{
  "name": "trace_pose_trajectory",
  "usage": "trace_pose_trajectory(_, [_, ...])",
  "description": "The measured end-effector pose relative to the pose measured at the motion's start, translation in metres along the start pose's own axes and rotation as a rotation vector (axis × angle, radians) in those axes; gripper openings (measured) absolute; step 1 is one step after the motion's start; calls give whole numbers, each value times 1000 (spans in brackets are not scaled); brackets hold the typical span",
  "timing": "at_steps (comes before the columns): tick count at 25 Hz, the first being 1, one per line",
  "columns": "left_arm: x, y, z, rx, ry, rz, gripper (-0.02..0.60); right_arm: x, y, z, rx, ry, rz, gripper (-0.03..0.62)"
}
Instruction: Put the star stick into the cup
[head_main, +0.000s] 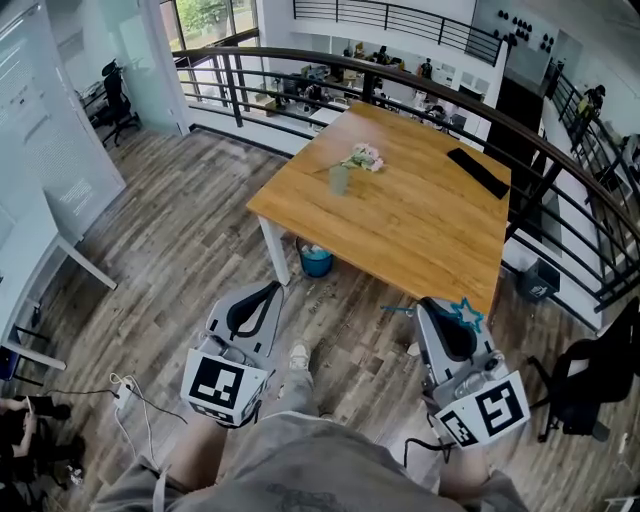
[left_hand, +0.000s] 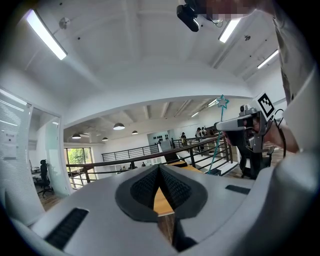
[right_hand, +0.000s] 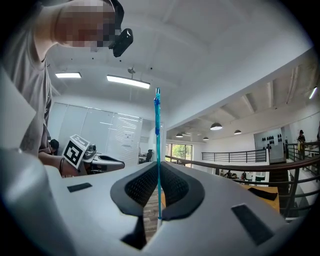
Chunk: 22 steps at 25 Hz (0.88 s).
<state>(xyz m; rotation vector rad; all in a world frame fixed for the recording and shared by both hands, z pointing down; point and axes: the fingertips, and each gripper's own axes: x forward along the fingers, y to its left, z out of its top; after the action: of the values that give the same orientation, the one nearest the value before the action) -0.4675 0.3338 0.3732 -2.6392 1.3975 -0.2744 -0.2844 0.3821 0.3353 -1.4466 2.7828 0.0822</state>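
Wood-plank floor (head_main: 190, 240) spreads under me. A wooden table (head_main: 420, 240) stands before the black railing (head_main: 238, 90); strip lights (right_hand: 128, 81) line the ceiling.

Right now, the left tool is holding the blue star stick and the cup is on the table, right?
Not quite. It is the right tool that holds the star stick, as the right gripper view shows. The left tool is shut on nothing. The cup is on the table, as you said.
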Motion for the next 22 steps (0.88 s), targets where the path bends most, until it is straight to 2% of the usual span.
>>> trace_pose_trajectory(5, [29,17,-10,14,-6,-19,17,29,-20,-17,-16,25,-16,40])
trace_pose_trajectory(10, [75,48,-22,-33,-8,-28,17,77,-52,-30,-14,54,-47,40])
trace_pose_trajectory(14, [122,83,-32,-10,14,-50,17,127,-80,-36,0,68,-64,40])
trace_pose_trajectory(18, [172,121,-42,-45,37,-69,17,184,-111,-47,26,88,-84,40])
trace_pose_trajectory(22, [222,168,-48,-48,53,-88,16,249,-140,-55,53,126,-95,40])
